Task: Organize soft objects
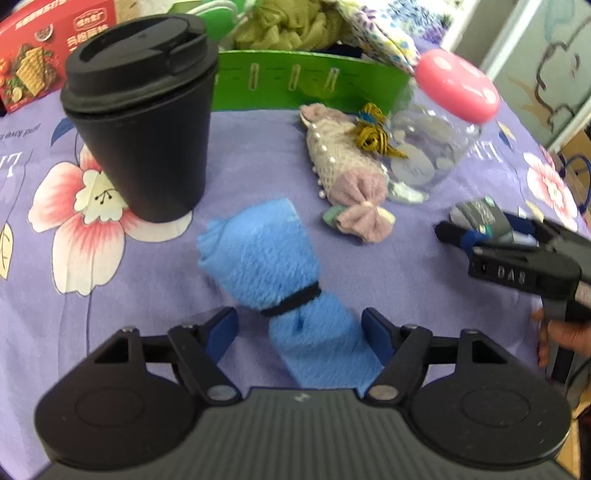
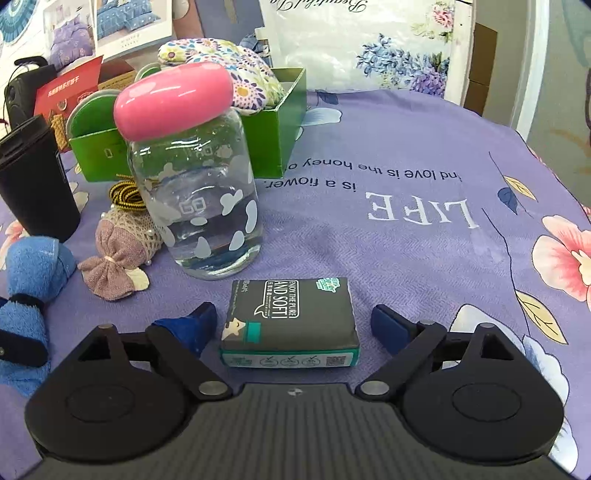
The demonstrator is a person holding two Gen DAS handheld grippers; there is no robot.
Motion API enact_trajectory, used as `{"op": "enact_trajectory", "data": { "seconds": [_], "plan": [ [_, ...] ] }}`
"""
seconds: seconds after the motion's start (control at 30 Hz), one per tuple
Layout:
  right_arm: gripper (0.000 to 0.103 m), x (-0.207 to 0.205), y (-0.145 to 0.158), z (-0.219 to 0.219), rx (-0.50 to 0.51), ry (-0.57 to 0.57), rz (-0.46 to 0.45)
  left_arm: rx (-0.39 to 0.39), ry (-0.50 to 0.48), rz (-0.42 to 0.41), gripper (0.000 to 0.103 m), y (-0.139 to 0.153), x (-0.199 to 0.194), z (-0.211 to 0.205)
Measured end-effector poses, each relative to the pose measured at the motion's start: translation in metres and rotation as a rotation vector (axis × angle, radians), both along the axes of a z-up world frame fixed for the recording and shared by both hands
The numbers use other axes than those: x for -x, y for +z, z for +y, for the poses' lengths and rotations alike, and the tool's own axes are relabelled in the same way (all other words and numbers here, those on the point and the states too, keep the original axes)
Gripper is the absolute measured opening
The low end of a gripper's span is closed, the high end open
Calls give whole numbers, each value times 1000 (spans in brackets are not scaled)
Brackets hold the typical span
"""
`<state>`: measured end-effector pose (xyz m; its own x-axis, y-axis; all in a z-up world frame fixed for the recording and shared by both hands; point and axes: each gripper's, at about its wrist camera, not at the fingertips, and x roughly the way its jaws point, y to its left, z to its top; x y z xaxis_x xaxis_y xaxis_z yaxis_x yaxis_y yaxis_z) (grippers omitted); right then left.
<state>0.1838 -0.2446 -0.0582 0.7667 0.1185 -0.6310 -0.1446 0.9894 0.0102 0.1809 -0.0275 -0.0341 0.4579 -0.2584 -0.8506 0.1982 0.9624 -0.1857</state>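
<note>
**A:** What fills my views, biggest first?

**B:** The purple flowered tablecloth (image 2: 424,258) covers nearly everything. At the upper middle of my left wrist view stands the green box (image 1: 306,83), with a floral cushion (image 2: 236,74) and olive fabric (image 1: 291,22) piled in it. The black lidded cup (image 1: 144,118) is upper left there, and the clear jar with the pink lid (image 2: 199,184) is left of centre in my right wrist view.

**A:** And the soft things?

**B:** The blue towel roll (image 1: 280,269), tied with a black band, lies at centre of the left view, its lower end between the 2 pads of my left gripper (image 1: 299,332). The pads stand apart; whether the right one brushes the towel I cannot tell. The grey tissue pack (image 2: 291,321) lies low at centre of the right view, between the spread pads of my right gripper (image 2: 293,325), clear gaps both sides. The mauve sachet (image 1: 351,177) lies just beside the jar, with a yellow-black cord (image 1: 373,131) on top.
</note>
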Motion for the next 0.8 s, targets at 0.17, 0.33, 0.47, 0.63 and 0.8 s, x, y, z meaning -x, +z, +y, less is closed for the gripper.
{"op": "enact_trajectory", "data": {
  "seconds": [0.17,0.33,0.47,0.63,0.8],
  "plan": [
    [49,22,9,-3,-37,33,-3,82,-52,14,29,11,12,16],
    [49,57,28,-2,-73,79,-27,35,-107,23,29,34,36,27],
    [49,67,80,0,-77,130,-138,87,-150,-37,29,86,38,57],
    [49,21,157,17,-64,226,-295,86,-135,-198,29,166,-7,87],
    [49,-77,191,66,-44,334,-259,23,-101,-272,29,201,-103,84]
  ]
}}
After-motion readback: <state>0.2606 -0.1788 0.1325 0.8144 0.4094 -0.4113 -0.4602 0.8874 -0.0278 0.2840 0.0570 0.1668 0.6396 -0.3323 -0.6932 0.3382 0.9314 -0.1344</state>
